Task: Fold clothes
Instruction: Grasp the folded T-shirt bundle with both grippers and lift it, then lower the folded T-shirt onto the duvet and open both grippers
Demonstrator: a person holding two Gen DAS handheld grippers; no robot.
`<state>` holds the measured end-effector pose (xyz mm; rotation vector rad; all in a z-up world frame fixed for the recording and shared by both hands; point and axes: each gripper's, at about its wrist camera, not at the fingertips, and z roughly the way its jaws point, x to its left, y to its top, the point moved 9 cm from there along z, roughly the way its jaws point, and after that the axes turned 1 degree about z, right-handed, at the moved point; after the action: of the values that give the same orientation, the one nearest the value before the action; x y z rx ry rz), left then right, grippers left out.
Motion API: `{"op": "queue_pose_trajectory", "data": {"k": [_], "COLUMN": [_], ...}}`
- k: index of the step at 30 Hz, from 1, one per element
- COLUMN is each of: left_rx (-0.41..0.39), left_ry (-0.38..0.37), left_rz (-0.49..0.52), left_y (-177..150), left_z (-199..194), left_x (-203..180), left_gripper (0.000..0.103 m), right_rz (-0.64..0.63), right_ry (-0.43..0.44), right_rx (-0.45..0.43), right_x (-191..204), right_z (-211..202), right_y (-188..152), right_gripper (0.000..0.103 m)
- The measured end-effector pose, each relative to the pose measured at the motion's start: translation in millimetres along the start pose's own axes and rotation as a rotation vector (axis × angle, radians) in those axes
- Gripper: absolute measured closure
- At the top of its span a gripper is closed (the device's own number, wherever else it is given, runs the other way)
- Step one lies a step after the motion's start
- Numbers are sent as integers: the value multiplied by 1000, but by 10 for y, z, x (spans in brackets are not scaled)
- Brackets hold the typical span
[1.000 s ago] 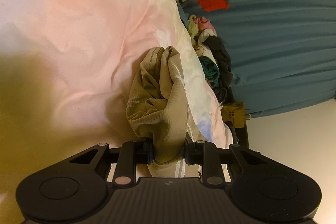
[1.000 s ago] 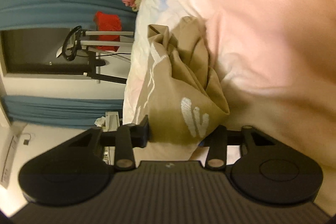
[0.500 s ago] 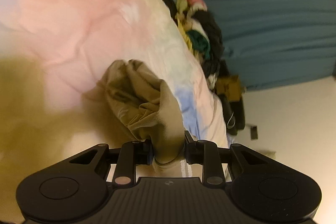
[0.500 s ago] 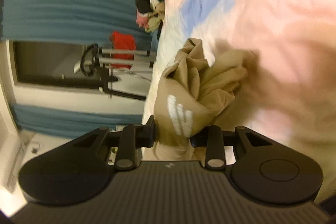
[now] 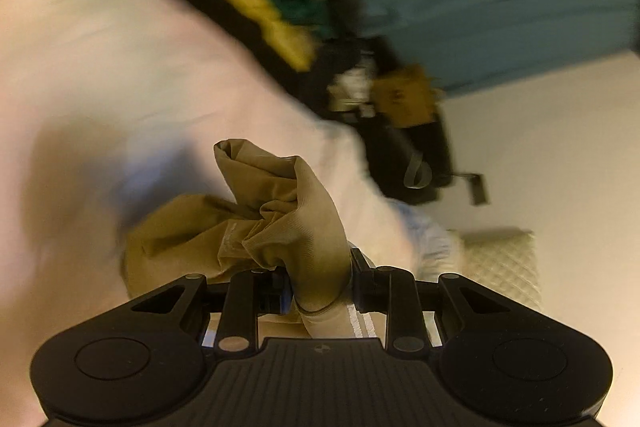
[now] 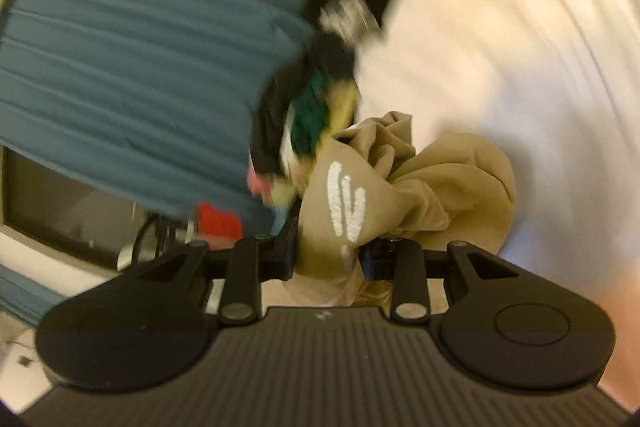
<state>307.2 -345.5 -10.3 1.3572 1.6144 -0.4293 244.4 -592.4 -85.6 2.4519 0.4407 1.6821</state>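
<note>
Now I have both tools pinched on one tan garment (image 5: 288,227): left gripper (image 5: 318,277) and right gripper (image 6: 326,255) each clamp a bunched fold above the pale bedsheet (image 5: 100,67), clothes pile (image 5: 280,11) beyond.

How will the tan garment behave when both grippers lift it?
The tan garment looks floppy: it bunches between both grippers' jaws, so it will probably sag. The fabric seems thin, likely light. The left gripper and right gripper pinch bunched folds, so slipping seems unlikely.

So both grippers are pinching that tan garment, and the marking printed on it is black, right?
Not quite. Both the left gripper and right gripper do pinch the tan garment, but its printed marking is white, as the right wrist view shows.
</note>
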Motion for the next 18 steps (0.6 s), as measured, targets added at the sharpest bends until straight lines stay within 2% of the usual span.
{"op": "queue_pose_trajectory", "data": {"k": [2,5,8,13,18], "left_rx": [-13,-28,2,94,110], "left_ry": [-42,-68,-52,32,66], "left_rz": [43,99,169,202,310], "left_y": [162,236,62,-393,-633], "left_z": [275,602,890,1047,964], "left_x": [-190,-287,-74,624,958], "left_gripper": [74,74,74,74,71], "right_rz": [-25,-63,-96,-24,14], "right_ry": [-3,-7,-14,-81,-113], "right_rx": [-32,-79,-122,-51,-14], "right_x": [-92,-230,-394,-1155,-1584], "right_z": [78,193,306,417,261], "right_y": [149,373,564,173,-232], "right_gripper": [69,69,69,69,69]}}
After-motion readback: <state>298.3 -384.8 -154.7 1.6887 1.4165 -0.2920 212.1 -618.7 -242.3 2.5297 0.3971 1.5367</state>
